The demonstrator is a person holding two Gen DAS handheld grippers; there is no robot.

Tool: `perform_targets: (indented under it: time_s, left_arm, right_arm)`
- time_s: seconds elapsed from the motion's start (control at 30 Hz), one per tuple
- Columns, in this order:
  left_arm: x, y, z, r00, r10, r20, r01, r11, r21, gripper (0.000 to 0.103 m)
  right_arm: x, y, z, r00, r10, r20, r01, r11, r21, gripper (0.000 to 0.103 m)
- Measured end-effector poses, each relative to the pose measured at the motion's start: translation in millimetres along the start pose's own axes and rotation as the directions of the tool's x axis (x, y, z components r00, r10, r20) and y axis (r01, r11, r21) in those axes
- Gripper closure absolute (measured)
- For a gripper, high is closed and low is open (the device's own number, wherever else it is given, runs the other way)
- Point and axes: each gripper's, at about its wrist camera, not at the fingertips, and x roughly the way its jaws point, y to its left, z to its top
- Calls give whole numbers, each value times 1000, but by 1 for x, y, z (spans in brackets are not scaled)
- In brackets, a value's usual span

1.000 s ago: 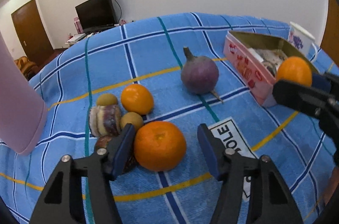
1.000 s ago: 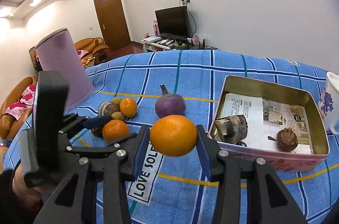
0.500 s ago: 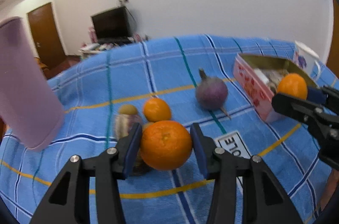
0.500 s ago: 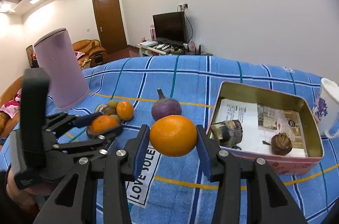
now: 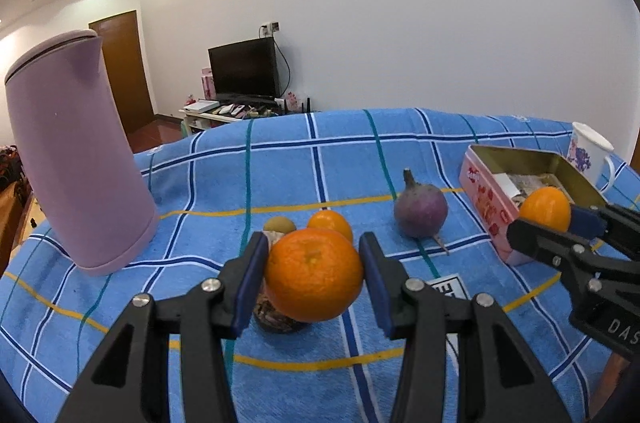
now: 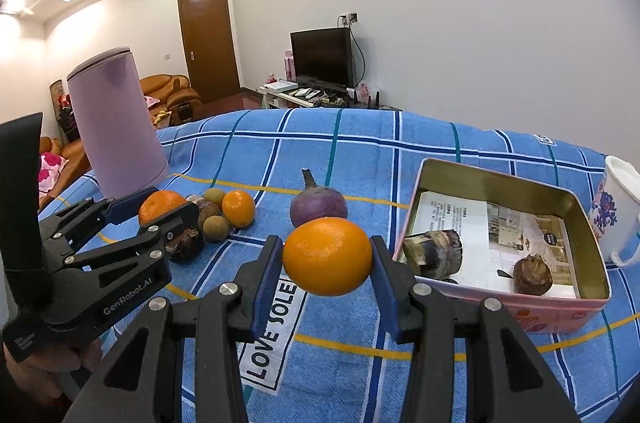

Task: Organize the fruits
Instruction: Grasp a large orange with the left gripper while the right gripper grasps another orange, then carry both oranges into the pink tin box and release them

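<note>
We clamp one mandarin (image 5: pixel 314 274) in the left gripper (image 5: pixel 314 277) and one orange (image 6: pixel 327 256) in the right gripper (image 6: pixel 326 259), both raised for transfer toward the tin (image 6: pixel 500 179).

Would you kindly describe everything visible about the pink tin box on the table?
The pink tin box is a shallow rectangular metal tray, gold inside, pink outside with red print. It sits open, lidless, on the blue checked cloth beside a white floral mug. Printed paper lines its floor; two dark brownish items rest on it.
</note>
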Motion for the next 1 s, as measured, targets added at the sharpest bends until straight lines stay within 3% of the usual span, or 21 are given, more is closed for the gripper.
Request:
perform_targets:
  time_s: [0.67,1.0]
  left_arm:
    - [2,-8,-1,999,-40,-8,39,998,-44,54]
    - [2,-30,1,997,-74,-2,74,997,-16,54]
  right_arm:
    - [-4,-3,2,1000,-22,18,22,1000,0,57]
    - [-9,-14,7,993,-106,59,107,994,-17,57]
